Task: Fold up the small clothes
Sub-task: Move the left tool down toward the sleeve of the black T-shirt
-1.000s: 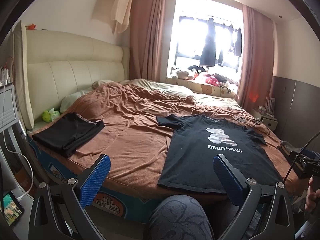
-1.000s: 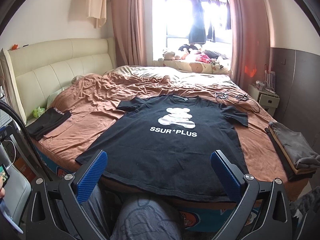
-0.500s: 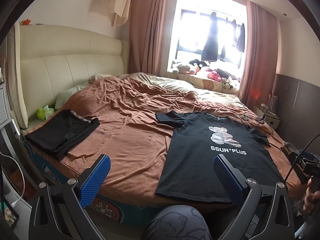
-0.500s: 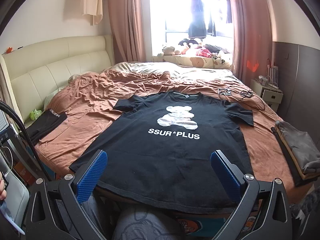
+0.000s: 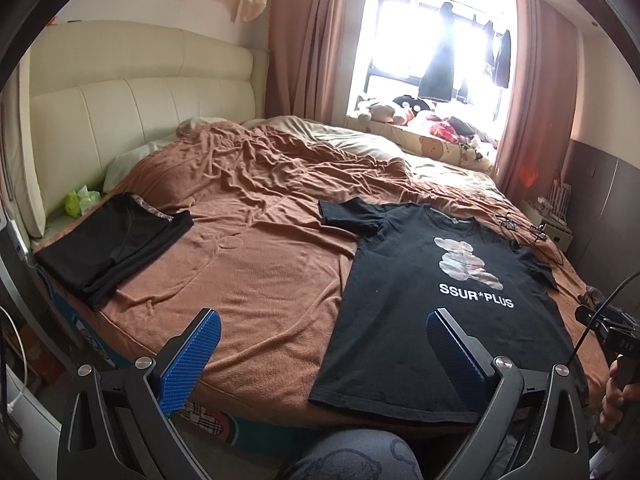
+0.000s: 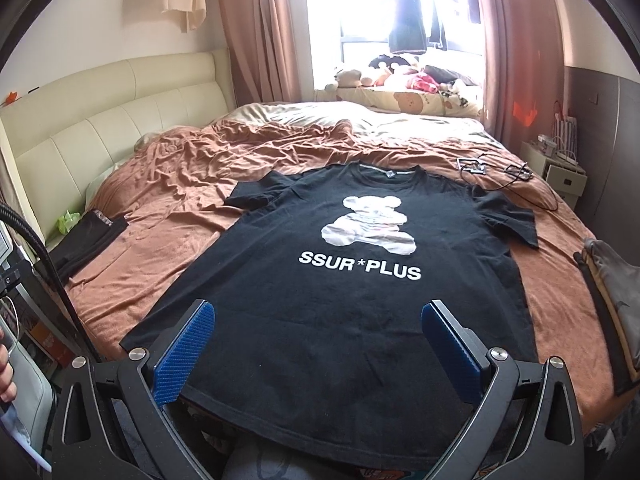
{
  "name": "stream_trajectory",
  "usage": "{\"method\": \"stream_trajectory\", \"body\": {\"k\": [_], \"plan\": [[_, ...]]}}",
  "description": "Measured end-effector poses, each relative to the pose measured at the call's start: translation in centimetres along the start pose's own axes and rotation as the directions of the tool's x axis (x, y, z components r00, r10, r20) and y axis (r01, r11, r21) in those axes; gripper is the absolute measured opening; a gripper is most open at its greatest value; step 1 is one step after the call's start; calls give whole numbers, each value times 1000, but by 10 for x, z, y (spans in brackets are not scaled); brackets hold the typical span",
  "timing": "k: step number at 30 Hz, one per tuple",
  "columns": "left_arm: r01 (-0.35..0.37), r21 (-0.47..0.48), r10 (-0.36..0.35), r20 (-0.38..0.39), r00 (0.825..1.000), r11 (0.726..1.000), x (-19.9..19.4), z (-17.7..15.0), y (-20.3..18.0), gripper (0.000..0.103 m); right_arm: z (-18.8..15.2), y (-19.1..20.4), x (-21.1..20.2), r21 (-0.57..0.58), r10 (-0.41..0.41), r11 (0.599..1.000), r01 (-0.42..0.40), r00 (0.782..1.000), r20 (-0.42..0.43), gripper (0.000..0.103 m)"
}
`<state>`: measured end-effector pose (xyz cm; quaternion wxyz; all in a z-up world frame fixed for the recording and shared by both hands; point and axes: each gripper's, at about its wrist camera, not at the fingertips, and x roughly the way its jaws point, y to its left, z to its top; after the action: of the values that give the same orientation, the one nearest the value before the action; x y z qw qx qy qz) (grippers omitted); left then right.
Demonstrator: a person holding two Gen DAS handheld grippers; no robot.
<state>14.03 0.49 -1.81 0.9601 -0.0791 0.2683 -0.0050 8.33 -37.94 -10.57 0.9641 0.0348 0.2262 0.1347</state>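
Observation:
A black T-shirt (image 6: 344,304) with a white bear print and "SSUR*PLUS" lies flat, face up, on the brown bedspread, hem toward me; it also shows in the left wrist view (image 5: 436,300). My right gripper (image 6: 318,328) is open and empty, just above the shirt's hem. My left gripper (image 5: 322,340) is open and empty, over the bed's near edge, its right finger over the shirt's left hem corner. A folded black garment (image 5: 112,244) lies at the bed's left, also in the right wrist view (image 6: 86,240).
The bed (image 5: 260,264) has a cream headboard (image 5: 132,120) at left. A grey folded garment (image 6: 616,296) lies at the right edge. Cables (image 6: 500,172) lie beyond the shirt's right sleeve. A green bag (image 5: 80,200) sits by the headboard. My knee (image 5: 352,456) is below.
Both grippers have moved forward and a little higher toward the bed; the shirt looks closer in both views. Both stay open. The clothes have not moved.

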Motion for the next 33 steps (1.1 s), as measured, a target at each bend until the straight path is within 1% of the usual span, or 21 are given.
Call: {"method": "stream_trajectory", "body": {"k": [4,7,16,26,33], "plan": [[1,19,-1,-26,1000,1000,21,6,-1,103,12,-7,21,15,-6,1000,6,1000,-25,103],[0,26,1,-45,999,1000,36,12,-3,103,22,-10,36,32,5,999,-3,999,-48,103],[21,27,-18,-82,996,999,79,41,-2,103,51,-18,69,22,-21,999,23,997,-69,103],[79,-13,-80,-101,992,997,131,85,1,103,85,-20,110,1,-78,997,78,994,-75,103],[134,-40,-138,-112,984,990,174,124,3,101,108,-26,141,28,-28,999,30,997,-67,103]]}}
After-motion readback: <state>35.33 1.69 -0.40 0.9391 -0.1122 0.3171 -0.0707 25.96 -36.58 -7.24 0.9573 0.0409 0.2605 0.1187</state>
